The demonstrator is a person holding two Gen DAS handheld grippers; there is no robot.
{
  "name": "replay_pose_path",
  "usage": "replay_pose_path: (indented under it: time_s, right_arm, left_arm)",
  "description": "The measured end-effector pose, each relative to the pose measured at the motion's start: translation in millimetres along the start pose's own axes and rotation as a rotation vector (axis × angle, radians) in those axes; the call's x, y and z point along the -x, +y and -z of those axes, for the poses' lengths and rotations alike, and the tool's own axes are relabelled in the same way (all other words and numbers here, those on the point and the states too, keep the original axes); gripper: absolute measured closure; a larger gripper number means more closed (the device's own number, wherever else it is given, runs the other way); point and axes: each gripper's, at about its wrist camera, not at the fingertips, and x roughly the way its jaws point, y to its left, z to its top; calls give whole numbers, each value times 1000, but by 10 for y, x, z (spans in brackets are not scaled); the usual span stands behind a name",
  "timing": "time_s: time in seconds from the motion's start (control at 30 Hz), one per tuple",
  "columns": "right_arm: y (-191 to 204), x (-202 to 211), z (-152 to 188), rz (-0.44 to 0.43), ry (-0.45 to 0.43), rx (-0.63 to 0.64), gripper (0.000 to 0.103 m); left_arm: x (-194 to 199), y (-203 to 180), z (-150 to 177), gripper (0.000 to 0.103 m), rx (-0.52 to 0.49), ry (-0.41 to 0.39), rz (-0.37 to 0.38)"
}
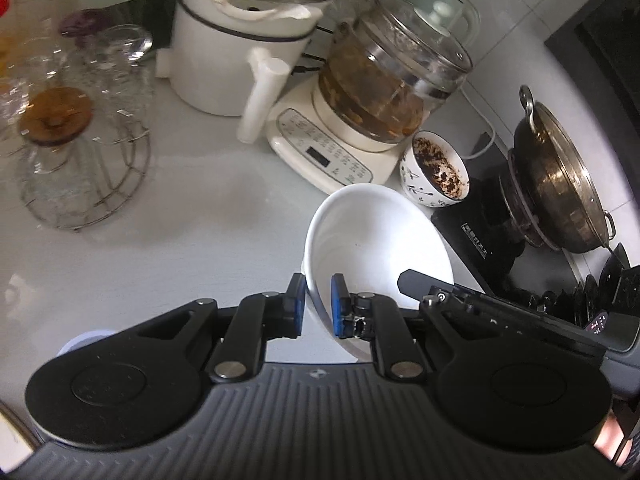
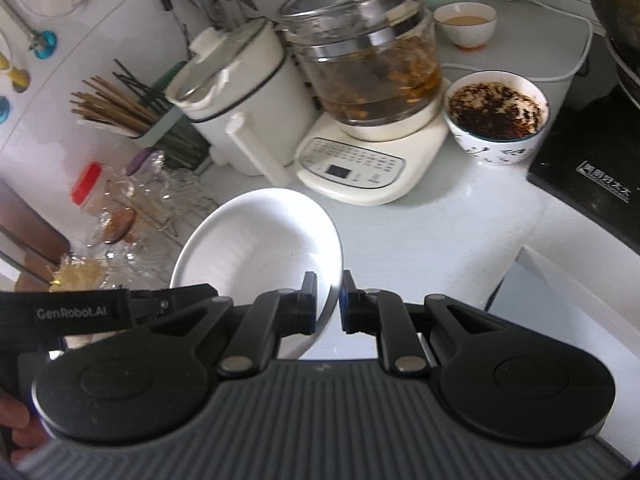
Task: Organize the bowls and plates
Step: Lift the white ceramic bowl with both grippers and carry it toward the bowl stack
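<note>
A plain white bowl (image 1: 376, 236) hangs tilted above the white counter (image 1: 208, 216), held by both grippers at once. My left gripper (image 1: 318, 292) is shut on the bowl's left rim, one blue pad inside and one outside the wall. In the right wrist view the same bowl (image 2: 256, 240) lies left of centre, and my right gripper (image 2: 329, 292) is shut on its right rim. A black finger (image 1: 416, 280) of the right gripper shows over the bowl in the left wrist view. The left gripper's body (image 2: 172, 300) reaches the bowl from the left in the right wrist view.
A patterned bowl with dark residue (image 2: 496, 120) stands by a glass kettle on its cream base (image 2: 364, 68). Behind are a white pot (image 2: 240, 92), a small bowl of liquid (image 2: 466, 24) and chopsticks (image 2: 116, 108). A wok (image 1: 560, 184) sits on the black cooker (image 2: 592, 172). Glassware in a wire rack (image 1: 80, 152) is left.
</note>
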Motion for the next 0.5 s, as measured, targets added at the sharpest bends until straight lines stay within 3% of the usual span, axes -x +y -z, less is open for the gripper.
replay_pose_path:
  time_s: [0.5]
  right_arm:
    - [576, -68, 140, -121, 20, 72, 89]
  left_arm:
    - [646, 491, 284, 88, 94, -95, -76]
